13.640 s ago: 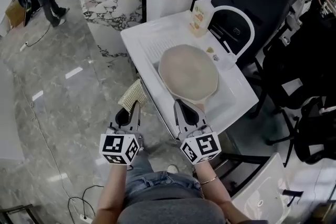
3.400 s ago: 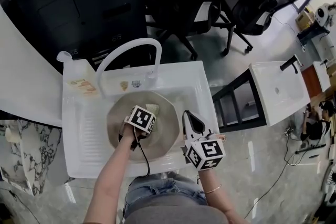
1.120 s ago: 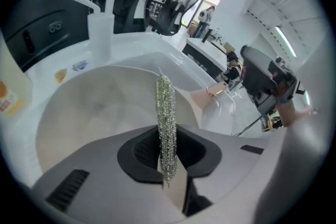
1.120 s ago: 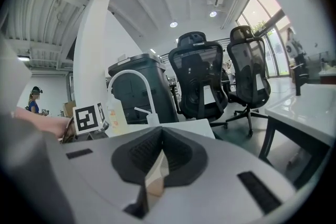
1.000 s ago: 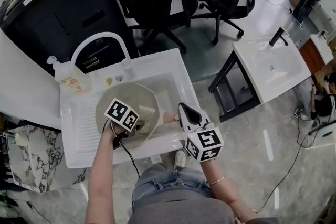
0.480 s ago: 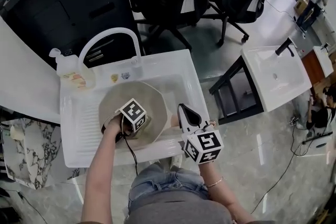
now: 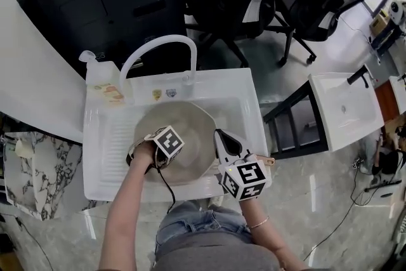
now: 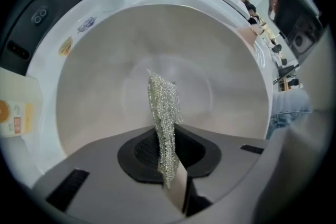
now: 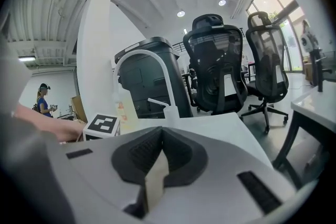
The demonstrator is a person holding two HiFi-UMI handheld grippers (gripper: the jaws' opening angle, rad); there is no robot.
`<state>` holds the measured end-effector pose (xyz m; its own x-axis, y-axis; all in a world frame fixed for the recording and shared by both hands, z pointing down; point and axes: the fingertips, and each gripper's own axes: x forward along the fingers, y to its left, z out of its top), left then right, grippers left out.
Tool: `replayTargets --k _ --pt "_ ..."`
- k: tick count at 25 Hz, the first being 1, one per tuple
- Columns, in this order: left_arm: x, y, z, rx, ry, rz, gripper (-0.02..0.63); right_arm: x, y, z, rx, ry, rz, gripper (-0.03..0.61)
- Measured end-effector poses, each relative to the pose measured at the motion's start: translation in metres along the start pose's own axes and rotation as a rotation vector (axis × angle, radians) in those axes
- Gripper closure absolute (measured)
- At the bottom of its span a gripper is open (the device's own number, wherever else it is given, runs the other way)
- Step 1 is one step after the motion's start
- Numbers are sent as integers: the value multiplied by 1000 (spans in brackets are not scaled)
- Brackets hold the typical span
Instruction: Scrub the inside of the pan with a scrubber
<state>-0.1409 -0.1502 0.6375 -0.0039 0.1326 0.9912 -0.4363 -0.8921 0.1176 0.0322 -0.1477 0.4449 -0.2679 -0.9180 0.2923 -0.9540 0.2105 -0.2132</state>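
Silvery glittering scrubber (image 8: 164, 113), beige pan (image 8: 100, 81), white sink (image 7: 104, 162).

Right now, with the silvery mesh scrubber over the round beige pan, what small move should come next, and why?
Probably sweep the left gripper sideways, dragging the silvery mesh scrubber across the floor of the round beige pan: its jaws clamp the scrubber, whose tip points mid-pan, and the right gripper pins the tan handle.

Left arm reaches forward, its left gripper (image 7: 160, 150) angled down, jaws clamped on a mesh scrubber (image 8: 164, 113). Right gripper (image 7: 223, 139) is held level beside it, jaws closed together.
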Motion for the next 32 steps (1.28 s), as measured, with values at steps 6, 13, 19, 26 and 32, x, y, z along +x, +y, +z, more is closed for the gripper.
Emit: replayTargets --k 6,13,19,26,32 --pt "-4 27 -5 25 22 137 551 11 13 -1 -7 15 24 568" --pt "-9 64 -4 57 47 321 549 15 14 -1 -7 18 15 568" --pt "-29 89 6 68 -21 501 548 11 8 0 -6 19 -3 568" --pt "-73 111 24 52 -230 762 546 6 4 2 -10 13 -5 568" --pt "-107 107 28 -17 -442 874 548 -1 2 3 -15 2 3 568"
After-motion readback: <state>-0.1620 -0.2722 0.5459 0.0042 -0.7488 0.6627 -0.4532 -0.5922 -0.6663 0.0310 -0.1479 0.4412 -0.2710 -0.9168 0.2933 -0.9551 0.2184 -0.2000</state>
